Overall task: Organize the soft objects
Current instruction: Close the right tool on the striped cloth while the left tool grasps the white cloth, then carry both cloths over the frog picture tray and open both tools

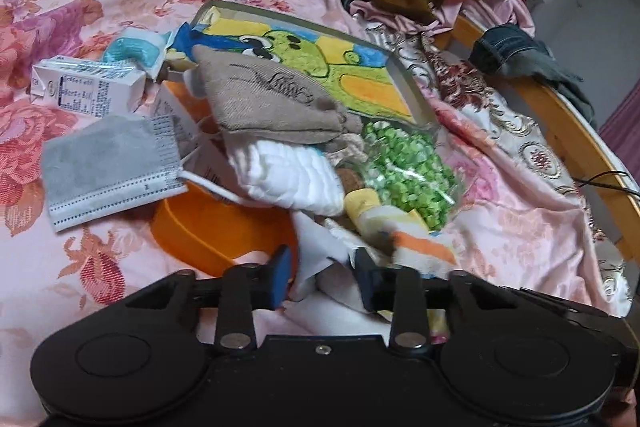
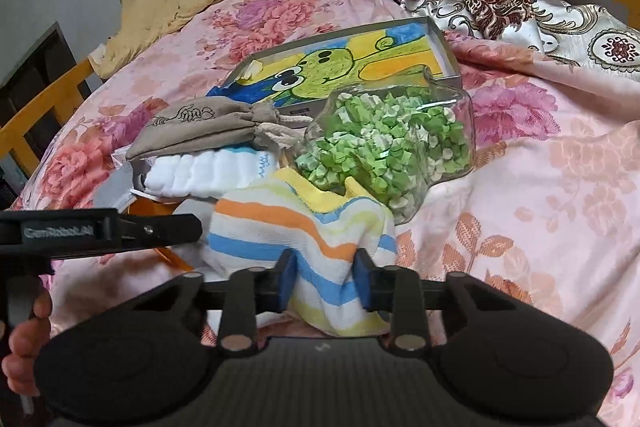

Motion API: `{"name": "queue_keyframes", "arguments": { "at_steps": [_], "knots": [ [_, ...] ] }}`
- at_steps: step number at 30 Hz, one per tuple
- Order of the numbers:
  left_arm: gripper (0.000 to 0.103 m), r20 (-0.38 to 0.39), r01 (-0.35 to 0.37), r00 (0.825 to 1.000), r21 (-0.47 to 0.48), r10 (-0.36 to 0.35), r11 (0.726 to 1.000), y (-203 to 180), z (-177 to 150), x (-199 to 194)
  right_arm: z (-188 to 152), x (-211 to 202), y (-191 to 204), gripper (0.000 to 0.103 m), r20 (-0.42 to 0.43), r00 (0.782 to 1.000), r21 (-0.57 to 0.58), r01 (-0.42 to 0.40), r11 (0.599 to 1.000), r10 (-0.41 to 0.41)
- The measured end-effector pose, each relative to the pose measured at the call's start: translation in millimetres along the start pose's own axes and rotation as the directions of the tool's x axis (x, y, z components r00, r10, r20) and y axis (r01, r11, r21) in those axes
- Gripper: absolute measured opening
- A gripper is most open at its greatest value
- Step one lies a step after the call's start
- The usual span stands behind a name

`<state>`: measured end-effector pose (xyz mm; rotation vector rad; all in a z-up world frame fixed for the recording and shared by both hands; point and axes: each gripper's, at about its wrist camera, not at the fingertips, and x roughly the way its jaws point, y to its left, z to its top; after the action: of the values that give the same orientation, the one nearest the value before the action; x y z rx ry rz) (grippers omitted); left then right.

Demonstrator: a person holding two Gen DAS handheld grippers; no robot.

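Spread across the flowered bed (image 2: 540, 187), a jumble with the soft pieces mixed among hard ones. Largest on it, a shallow box (image 2: 440, 39) holding only a flat cartoon picture, so with room to take folded things. Just in front, lying on its side, a clear jar (image 2: 400, 139) packed with small green paper stars; hard, breakable and likely to roll, so best left alone or moved apart from the cloth. Against the jar's mouth end and partly over it, the striped towel (image 2: 280, 227): light, limp, thick-piled, no risk of damage, bound to sag and trail from any single hold. Best taken at two well-separated edges or corners to lift it flat. Right tool (image 2: 326, 279) pressed in on a raised fold of the towel, stripes bunched between the pads. Left tool (image 1: 324, 275) narrowed around a white fold, seemingly the same towel's pale edge, though blurred there. Beyond the towel, a grey-brown drawstring pouch (image 2: 200, 131), soft and flat, contents unseen, resting on a folded white cloth (image 2: 208, 167), squashy and easy to pinch at its stacked edge. Under that pile, an orange bowl (image 1: 208, 231), rigid, with nothing visible inside. Off to the side, a grey face mask (image 1: 108, 171), featherlight, and a small white carton (image 1: 88, 87), stiff and closed.
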<state>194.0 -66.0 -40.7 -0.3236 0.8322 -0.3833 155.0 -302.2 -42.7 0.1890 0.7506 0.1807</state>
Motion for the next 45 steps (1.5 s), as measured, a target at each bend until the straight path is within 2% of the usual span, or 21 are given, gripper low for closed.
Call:
{"name": "queue_keyframes", "arguments": {
  "at_steps": [2,6,12,19,24,28,34,39,45],
  "knots": [
    [0.025,-0.006,0.007,1.000,-0.018,-0.007,1.000,2.7,-0.3,1.5,-0.6,0.4,1.8,0.022,0.005,1.000,0.000,-0.002,1.000,0.002],
    [0.009,-0.006,0.001,1.000,-0.038,-0.002,0.999,4.4,-1.0,1.0,-1.0,-1.6,3.6,0.014,0.034,0.999,-0.004,-0.006,1.000,0.006],
    [0.004,-0.010,0.017,1.000,-0.072,-0.017,0.997,-0.7,-0.2,-11.7,2.9,-19.7,2.7,0.012,0.175,0.984,0.006,0.021,1.000,-0.022],
    [0.003,0.047,0.038,0.998,-0.032,-0.036,0.999,-22.5,5.9,-43.8,7.0,-43.3,-0.4,0.011,0.338,0.940,0.029,0.034,0.999,-0.042],
    [0.003,0.086,0.058,0.995,-0.022,-0.056,0.998,-32.9,17.0,-66.2,7.7,-65.1,-2.5,0.011,0.470,0.882,0.052,0.017,0.998,-0.040],
    [0.003,0.132,0.076,0.988,0.023,-0.079,0.997,-42.4,33.3,-79.9,11.5,-76.6,-3.2,0.011,0.541,0.840,0.059,0.023,0.998,-0.052],
    [0.003,0.238,0.085,0.966,0.084,-0.103,0.993,-51.0,66.4,-87.0,36.3,-68.5,-1.3,0.011,0.582,0.812,0.066,-0.012,0.998,-0.029],
    [0.003,0.295,0.088,0.949,0.081,-0.108,0.993,-49.2,92.3,-65.0,69.1,-41.3,0.7,0.011,0.609,0.793,0.033,0.007,0.999,-0.025],
    [0.003,0.308,0.067,0.947,0.088,-0.091,0.994,-46.3,130.7,-13.6,110.1,5.2,-23.7,0.011,0.594,0.803,0.097,-0.015,0.995,-0.046]
  ]
}}
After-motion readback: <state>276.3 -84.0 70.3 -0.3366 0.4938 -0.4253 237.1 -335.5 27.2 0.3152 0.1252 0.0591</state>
